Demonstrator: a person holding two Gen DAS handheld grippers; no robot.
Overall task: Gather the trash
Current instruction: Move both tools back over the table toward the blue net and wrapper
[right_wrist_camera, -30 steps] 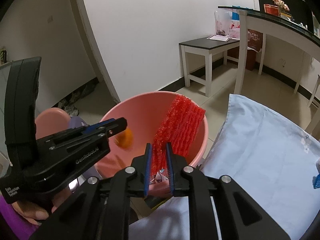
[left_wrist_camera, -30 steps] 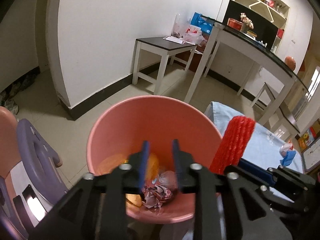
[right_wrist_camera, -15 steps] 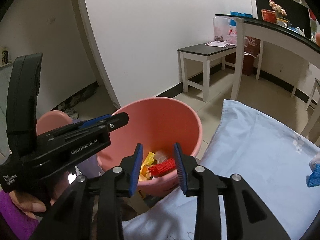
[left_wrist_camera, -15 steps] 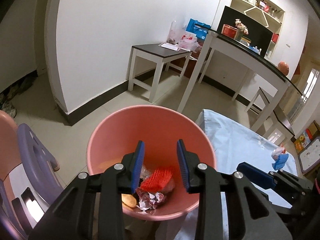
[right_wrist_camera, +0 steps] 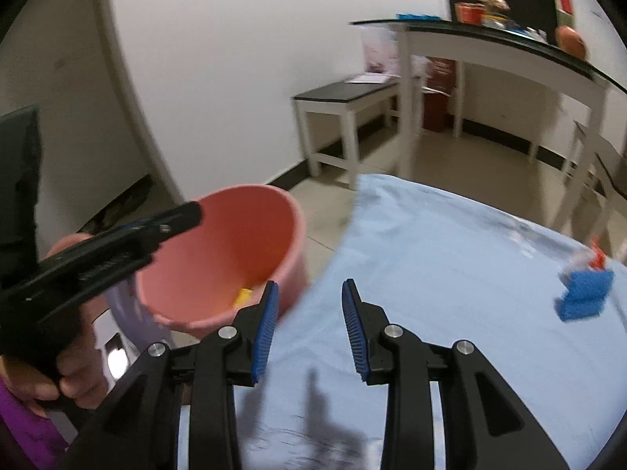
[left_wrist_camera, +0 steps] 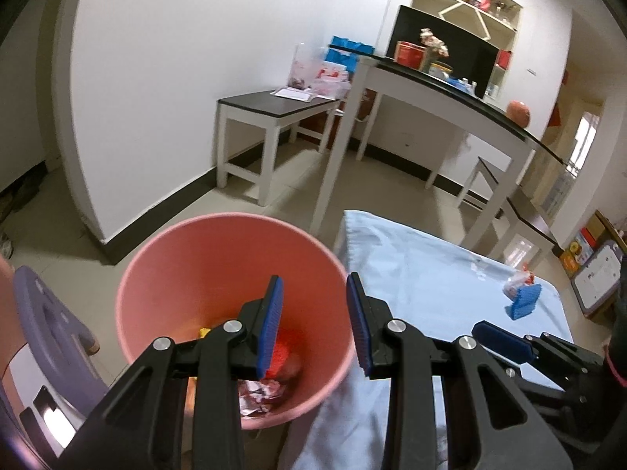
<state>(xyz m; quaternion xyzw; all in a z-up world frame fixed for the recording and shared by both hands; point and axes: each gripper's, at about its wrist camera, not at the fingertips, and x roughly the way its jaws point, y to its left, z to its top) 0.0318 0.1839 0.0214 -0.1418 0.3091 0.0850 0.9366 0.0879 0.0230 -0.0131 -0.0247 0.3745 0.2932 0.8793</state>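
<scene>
Bucket [left_wrist_camera: 219, 274] holds red netting [left_wrist_camera: 280, 354], foil, probably peel; left gripper [left_wrist_camera: 313, 325] and right gripper [right_wrist_camera: 307, 327] spread, empty

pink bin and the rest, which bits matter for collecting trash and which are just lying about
Job: pink bin; red trash inside it; blue piece and wrapper on the blue cloth; both open grippers.

Lying about: purple chair, bench, long table.

Ahead of the right gripper [right_wrist_camera: 309, 327] lies bare light-blue cloth [right_wrist_camera: 431, 243]; the round pink plastic bin [right_wrist_camera: 219, 258] stands to its left, a blue corrugated scrap [right_wrist_camera: 584, 299] far right.
</scene>
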